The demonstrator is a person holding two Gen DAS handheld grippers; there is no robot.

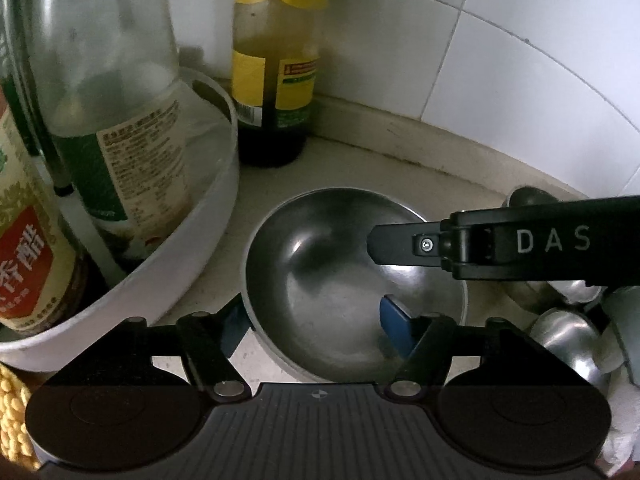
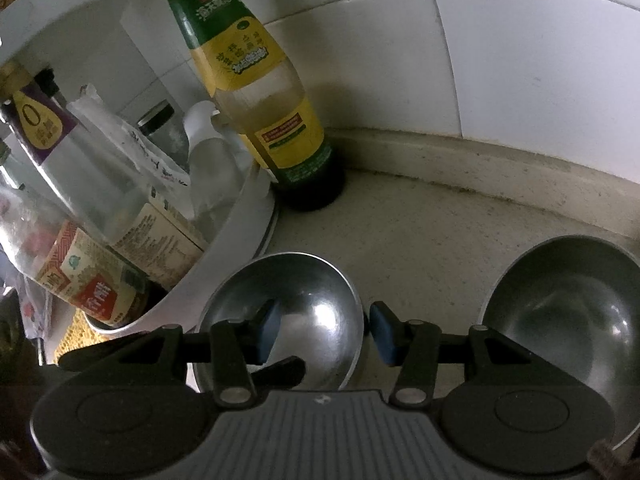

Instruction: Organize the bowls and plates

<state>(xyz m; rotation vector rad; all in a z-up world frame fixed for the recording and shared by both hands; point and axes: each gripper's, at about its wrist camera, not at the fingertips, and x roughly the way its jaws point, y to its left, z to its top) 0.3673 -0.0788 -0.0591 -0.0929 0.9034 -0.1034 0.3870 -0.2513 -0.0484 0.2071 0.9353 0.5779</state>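
A steel bowl [image 1: 336, 280] sits on the pale counter next to a white rack. My left gripper [image 1: 312, 328] is open, its jaws straddling the bowl's near-left rim: one blue pad inside, one outside. In the right wrist view the same bowl [image 2: 304, 300] lies under my right gripper [image 2: 322, 332], which is open with its left pad inside the bowl and its right pad outside the right rim. The right gripper's finger [image 1: 404, 244] reaches over the bowl in the left wrist view. A second steel bowl [image 2: 568, 312] stands to the right.
A white round rack [image 1: 192, 240] holds several sauce bottles at the left. A yellow-labelled bottle [image 2: 276, 128] stands in the tiled corner. Several steel spoons or ladles [image 1: 568, 332] lie at the right. White wall tiles [image 2: 520, 60] close the back.
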